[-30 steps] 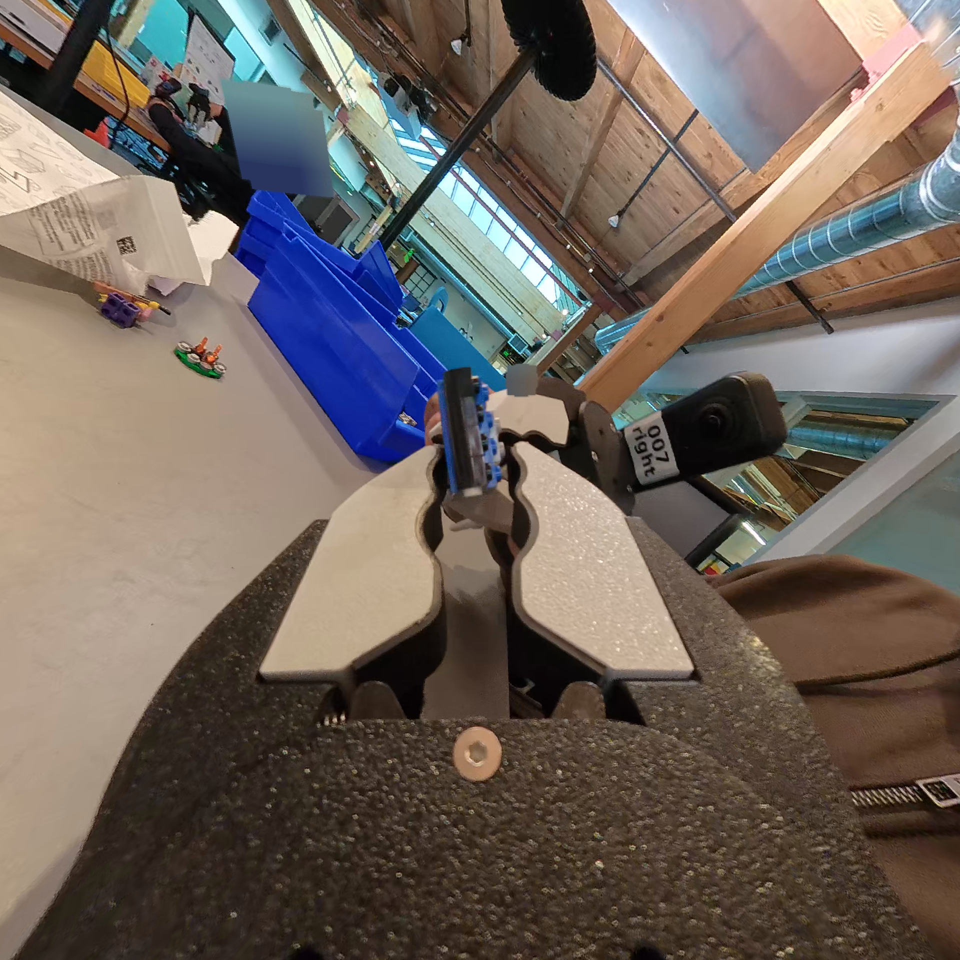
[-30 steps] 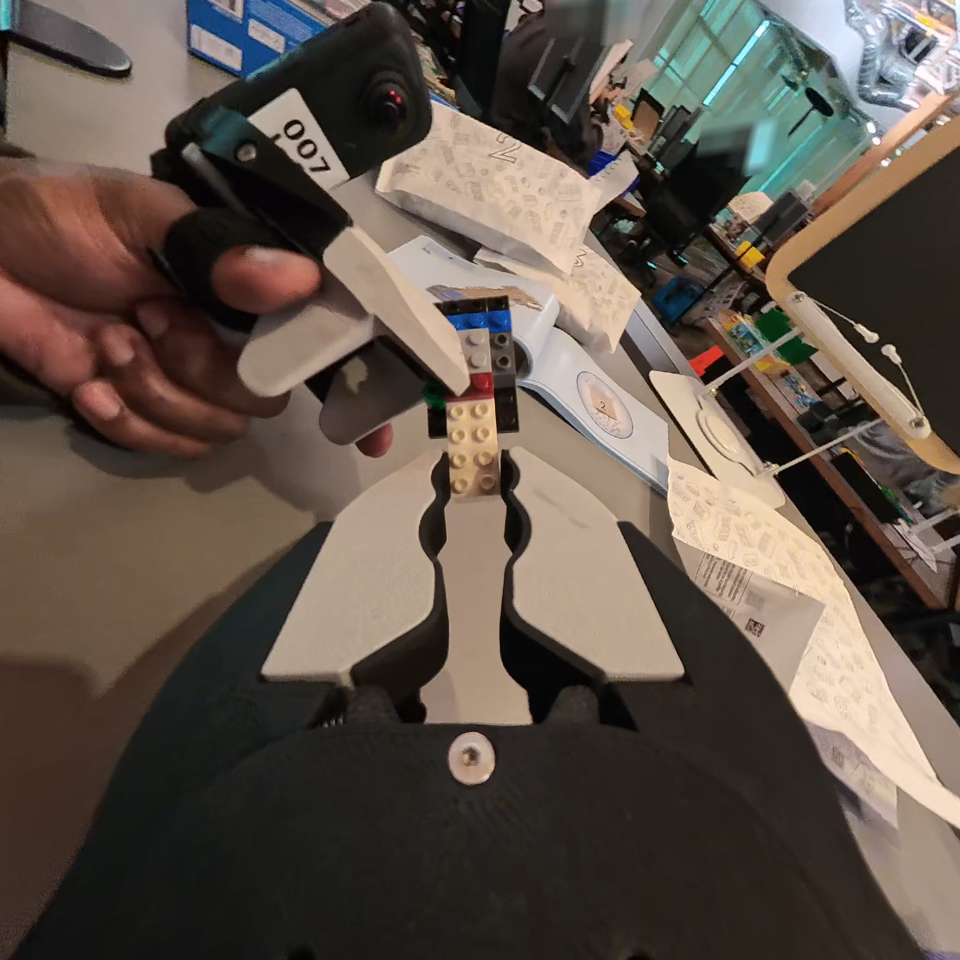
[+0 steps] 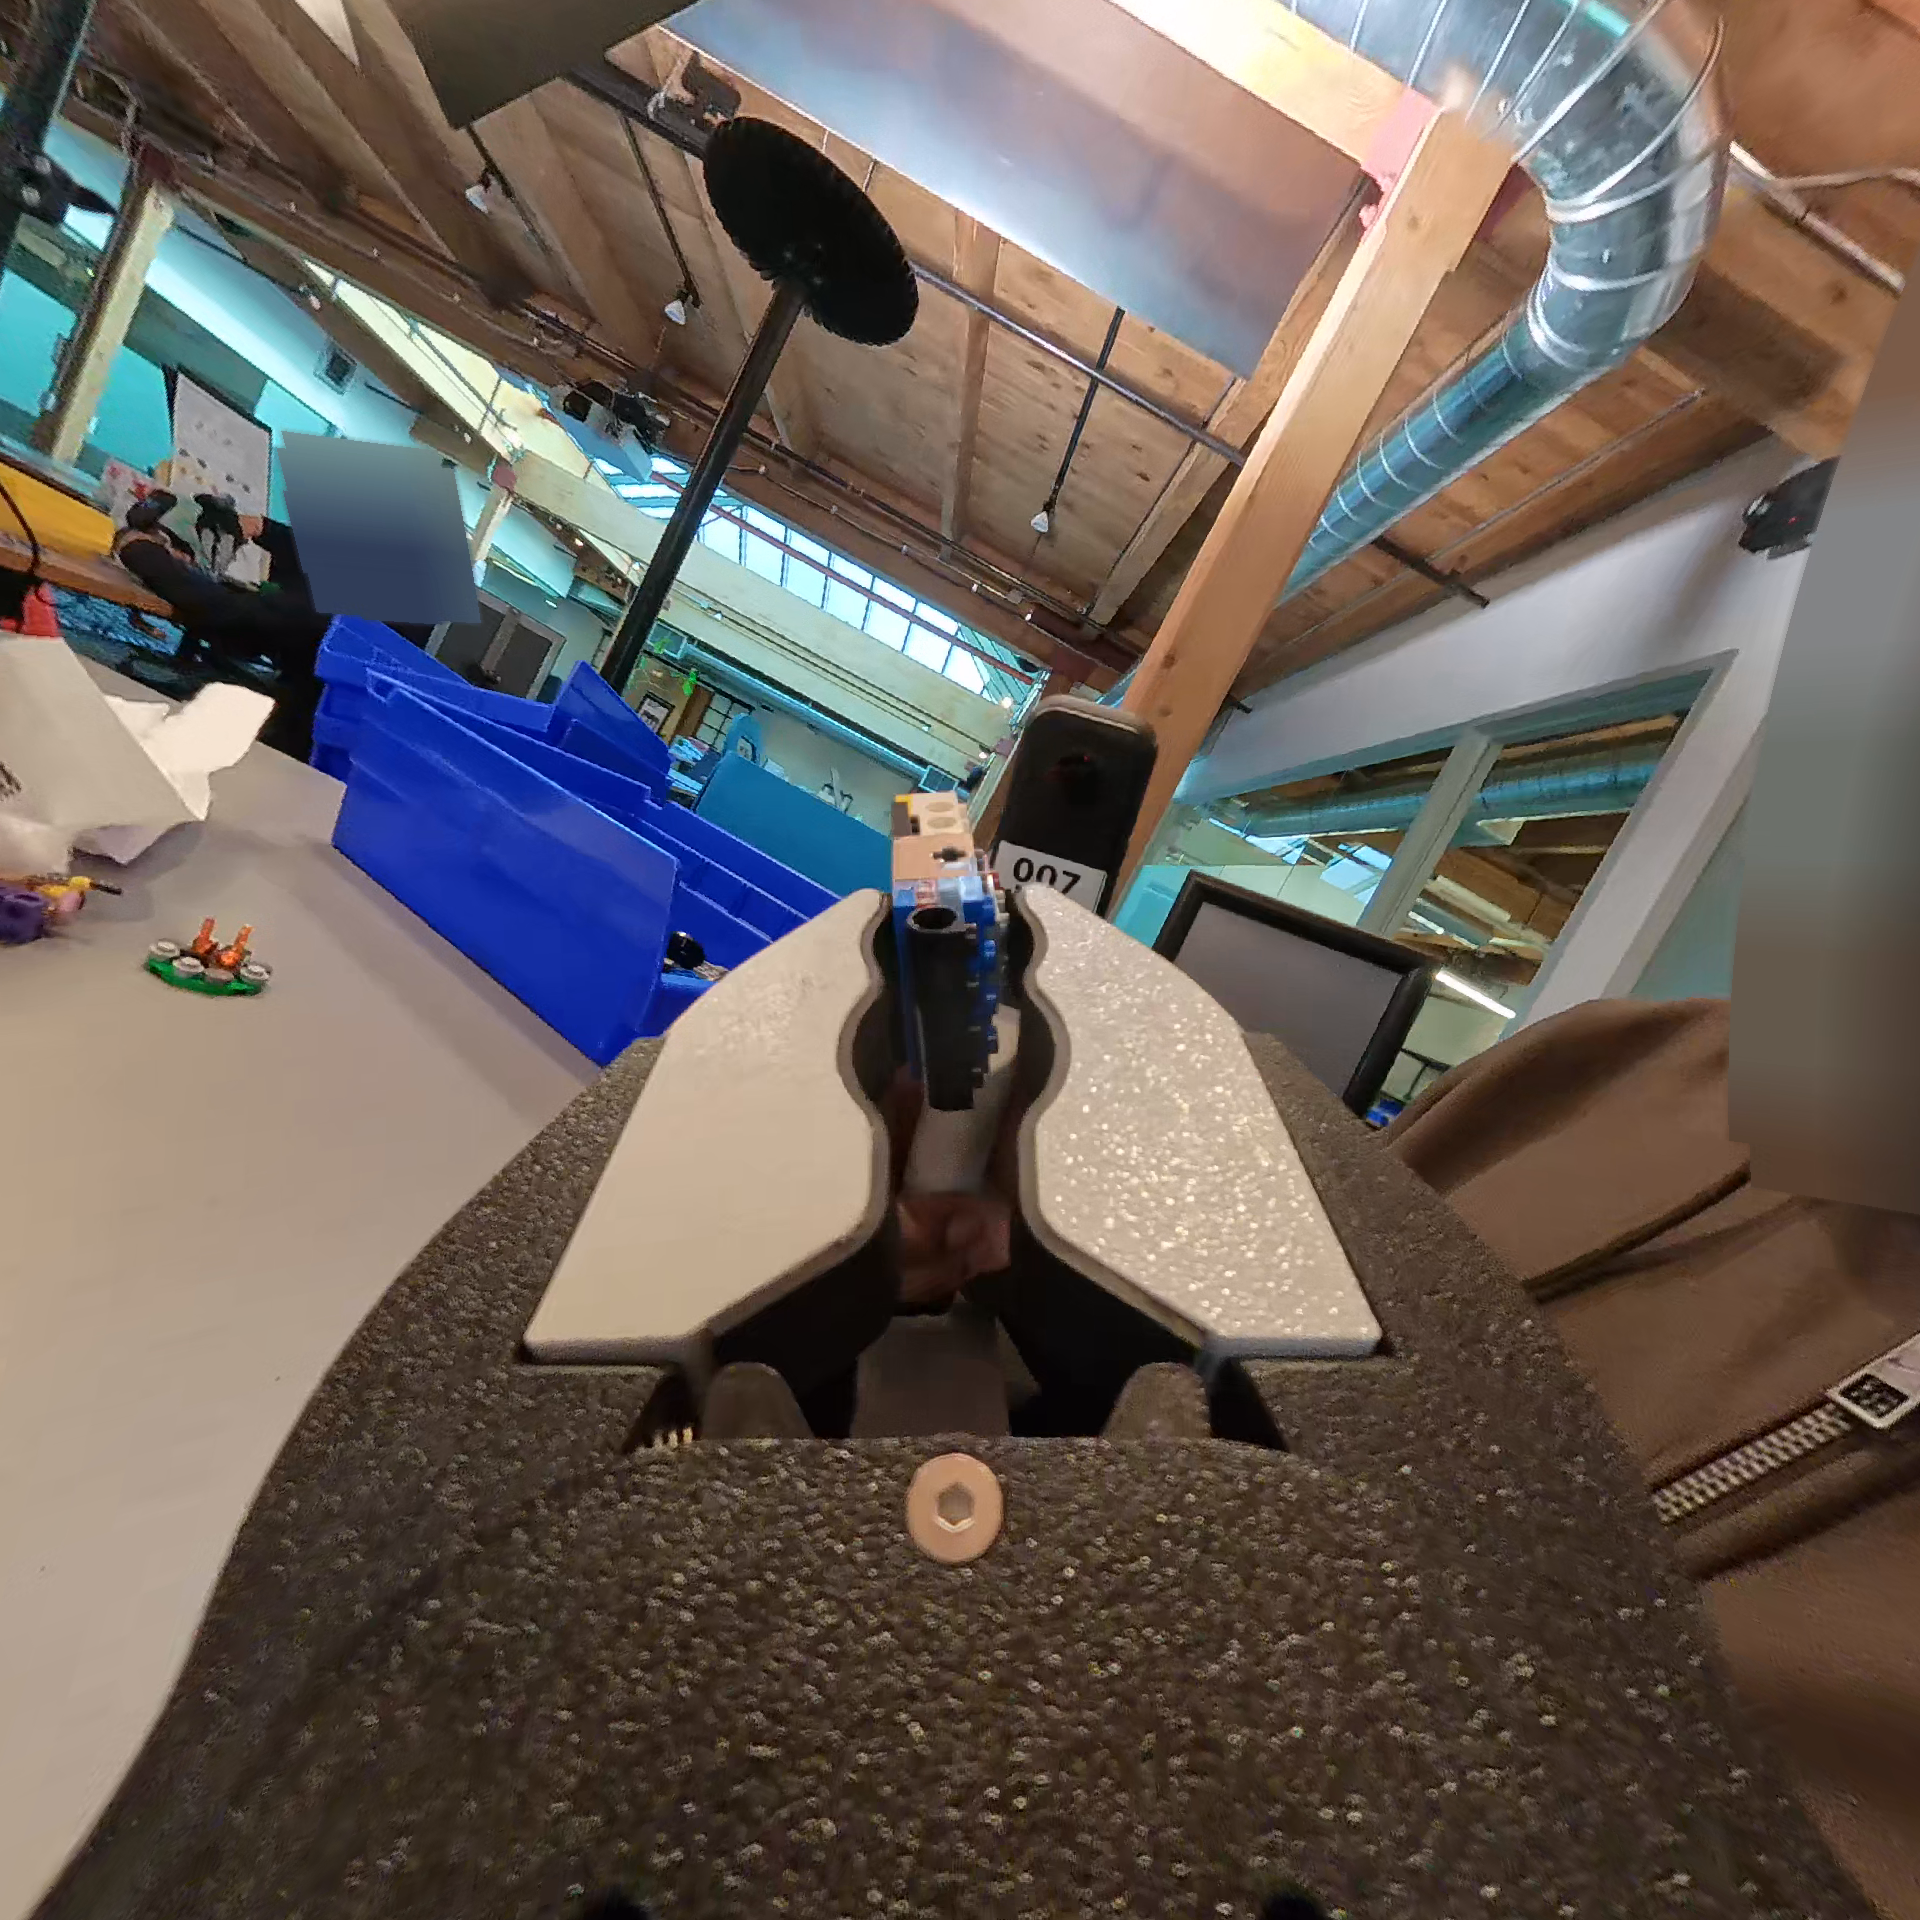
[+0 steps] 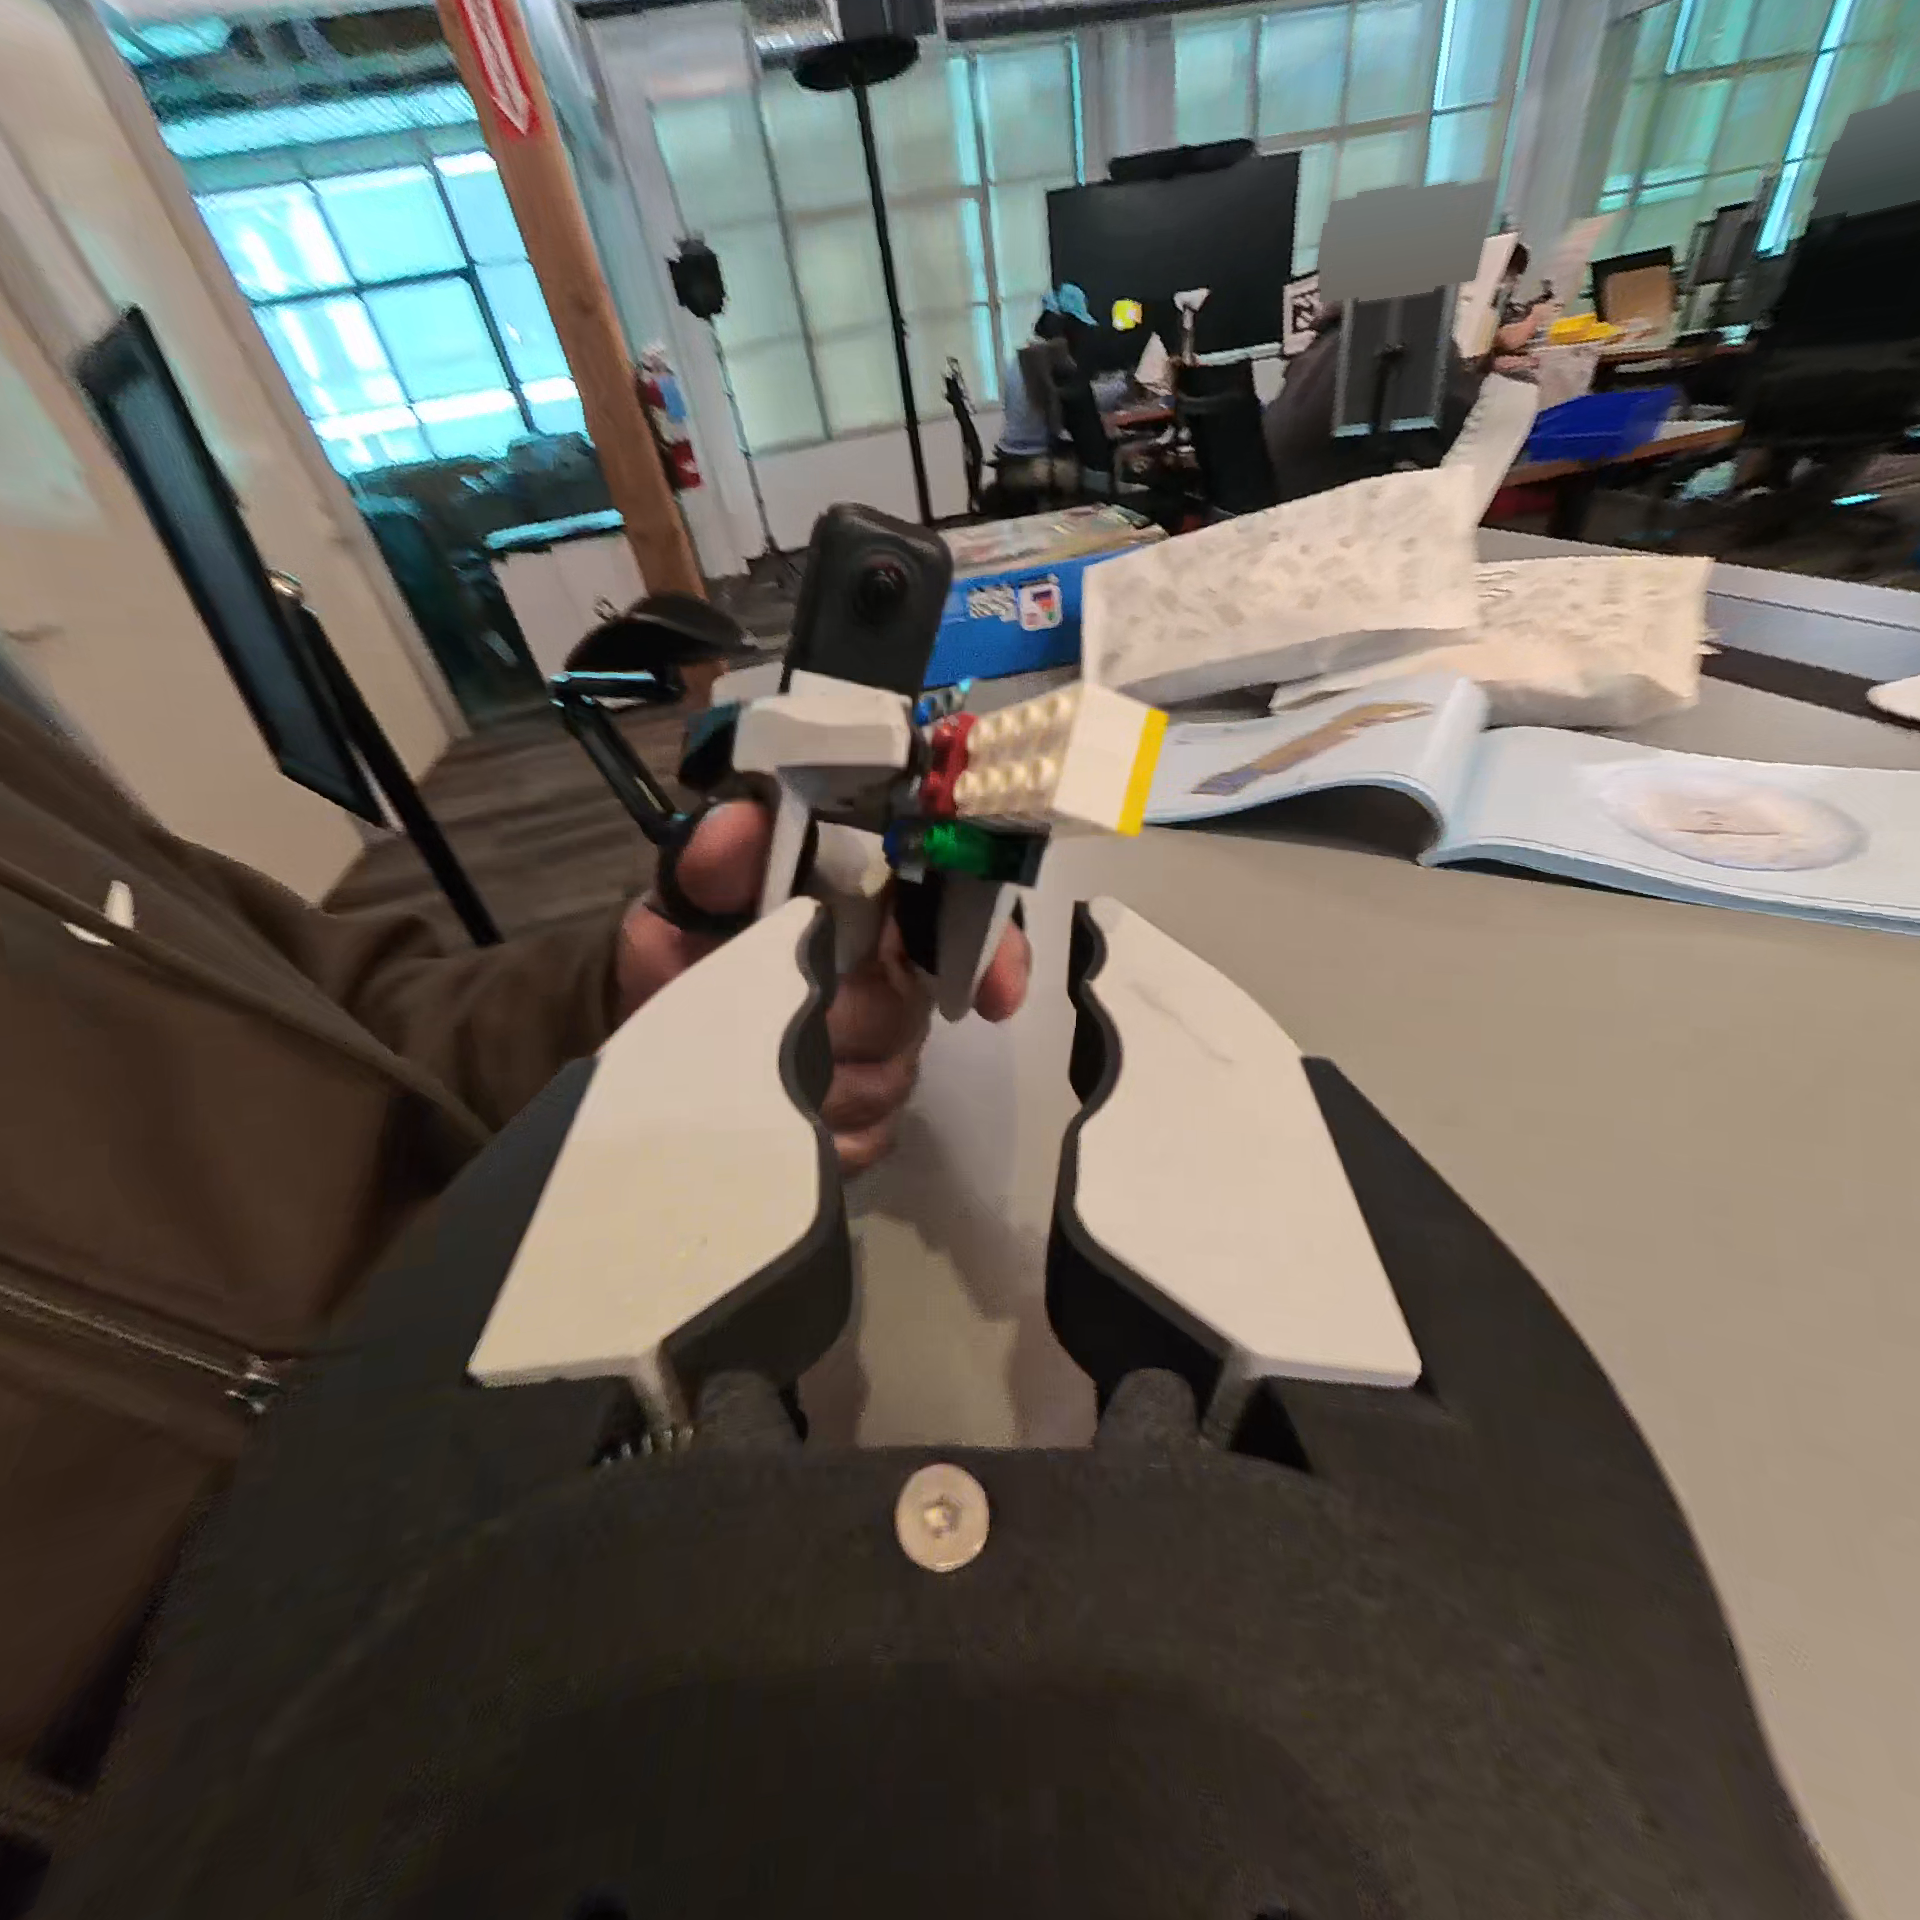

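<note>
My left gripper (image 3: pixel 951 914) is shut on a small brick model (image 3: pixel 948 971), with the blue and black side clamped edge-on between the pads and a tan part sticking out past the tips. In the right wrist view the same model (image 4: pixel 1039 769) shows tan, red, green, black and a yellow edge, held in the left gripper's fingers (image 4: pixel 821 738) by a person's hand (image 4: pixel 717 862). My right gripper (image 4: pixel 951 925) is open and holds nothing, a short way below and in front of the model. Its camera body (image 3: pixel 1081 790) shows behind the model in the left wrist view.
Blue plastic bins (image 3: pixel 499 852) stand on the grey table (image 3: pixel 208 1143) to the left. A small green round build (image 3: pixel 206 961) and a purple piece (image 3: pixel 21 914) lie far left. An open booklet (image 4: pixel 1558 800), white paper bags (image 4: pixel 1278 592) and a blue box (image 4: pixel 1018 613) lie behind.
My right gripper let go of the tan end of the model, opened wide and drew back. My left gripper keeps the model and has turned with it.
</note>
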`<state>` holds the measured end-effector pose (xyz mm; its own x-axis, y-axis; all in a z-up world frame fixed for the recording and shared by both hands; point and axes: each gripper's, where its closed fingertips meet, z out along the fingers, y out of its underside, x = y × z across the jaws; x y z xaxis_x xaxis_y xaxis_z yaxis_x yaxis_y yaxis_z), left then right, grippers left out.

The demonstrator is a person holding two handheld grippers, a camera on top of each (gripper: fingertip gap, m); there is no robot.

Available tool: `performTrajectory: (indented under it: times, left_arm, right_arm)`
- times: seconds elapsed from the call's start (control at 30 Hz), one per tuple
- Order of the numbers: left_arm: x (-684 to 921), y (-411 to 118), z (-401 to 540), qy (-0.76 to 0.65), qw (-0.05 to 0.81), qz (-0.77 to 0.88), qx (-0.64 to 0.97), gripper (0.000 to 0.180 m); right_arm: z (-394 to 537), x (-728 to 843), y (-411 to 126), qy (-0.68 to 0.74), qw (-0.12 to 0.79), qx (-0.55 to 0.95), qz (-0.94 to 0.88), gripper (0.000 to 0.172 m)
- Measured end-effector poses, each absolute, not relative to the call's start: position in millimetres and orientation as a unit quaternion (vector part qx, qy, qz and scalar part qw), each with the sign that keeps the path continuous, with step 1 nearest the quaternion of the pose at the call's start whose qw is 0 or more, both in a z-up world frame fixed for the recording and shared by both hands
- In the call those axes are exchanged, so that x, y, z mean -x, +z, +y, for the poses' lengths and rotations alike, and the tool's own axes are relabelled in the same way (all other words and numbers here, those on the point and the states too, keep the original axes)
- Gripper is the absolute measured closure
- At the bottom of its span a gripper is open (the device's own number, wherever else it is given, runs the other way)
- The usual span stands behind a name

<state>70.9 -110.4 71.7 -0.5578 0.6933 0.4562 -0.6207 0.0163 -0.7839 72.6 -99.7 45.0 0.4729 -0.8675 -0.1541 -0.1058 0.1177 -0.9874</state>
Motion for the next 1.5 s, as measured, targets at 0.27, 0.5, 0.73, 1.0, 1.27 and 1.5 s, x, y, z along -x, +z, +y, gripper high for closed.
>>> performTrajectory:
  times: [0.27, 0.5, 0.73, 1.0, 1.27, 1.5]
  left_arm:
    - [-63, 70, -108, 0.702, 0.453, -0.547, 0.059, 0.161]
    - [-60, 68, -107, 0.702, 0.436, -0.558, 0.073, 0.161]
    - [-56, 67, -106, 0.701, 0.424, -0.567, 0.088, 0.161]
    - [-52, 66, -104, 0.69, 0.436, -0.569, 0.101, 0.161]
    - [-54, 63, -103, 0.662, 0.471, -0.575, 0.094, 0.162]
    - [-54, 61, -103, 0.639, 0.499, -0.579, 0.088, 0.162]
  right_arm:
    - [-101, -68, 55, -0.291, 0.656, 0.567, 0.403, 0.144]
    - [-102, -67, 53, -0.279, 0.66, 0.572, 0.398, 0.151]
    - [-100, -62, 53, -0.261, 0.676, 0.571, 0.387, 0.149]
    - [-100, -59, 55, -0.235, 0.697, 0.561, 0.379, 0.155]
    - [-99, -60, 51, -0.207, 0.708, 0.558, 0.379, 0.157]
    - [-98, -60, 49, -0.185, 0.715, 0.555, 0.381, 0.157]
